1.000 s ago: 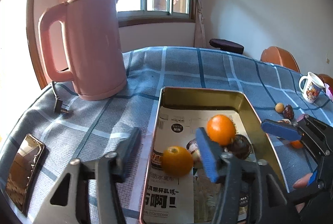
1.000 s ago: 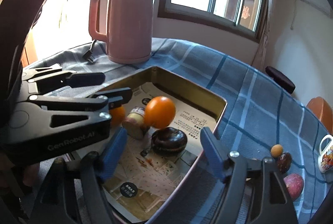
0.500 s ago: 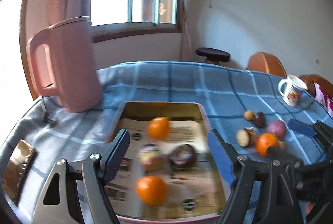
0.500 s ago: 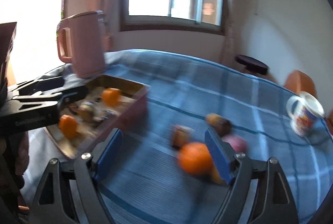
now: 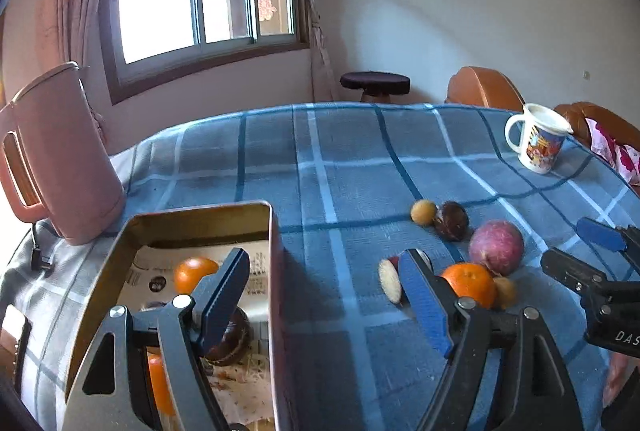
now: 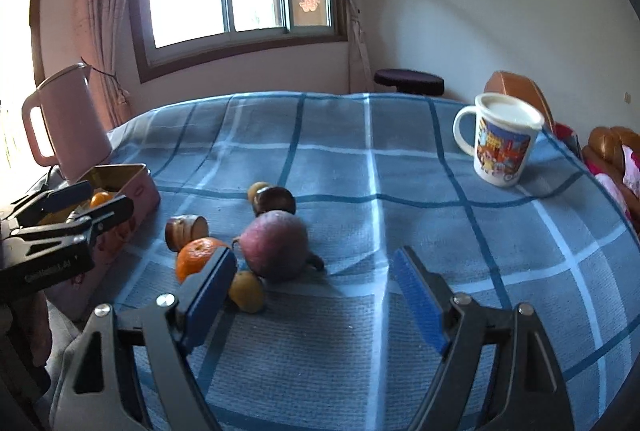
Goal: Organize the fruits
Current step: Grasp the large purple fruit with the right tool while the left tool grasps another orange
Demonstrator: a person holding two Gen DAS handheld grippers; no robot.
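A gold metal tin (image 5: 272, 271) lined with paper holds an orange (image 5: 194, 273), a dark round fruit (image 5: 230, 341) and another orange (image 5: 160, 387). On the blue checked cloth lie an orange (image 6: 198, 257), a red-purple apple (image 6: 276, 249), a cut fruit piece (image 6: 186, 229), a dark fruit (image 6: 276, 201) and two small yellow fruits (image 6: 246, 291). My left gripper (image 5: 324, 295) is open and empty over the tin's right wall. My right gripper (image 6: 308, 287) is open and empty just in front of the apple.
A pink kettle (image 5: 60, 159) stands behind the tin, with its plug (image 5: 40, 259) on the cloth. A printed mug (image 6: 500, 143) stands at the far right. A phone (image 5: 12, 335) lies at the left edge. Chairs and a stool stand beyond the table.
Both grippers have swung right, away from the tin's middle. The right gripper now faces the loose fruits on the cloth instead of the tin. Both stay open.
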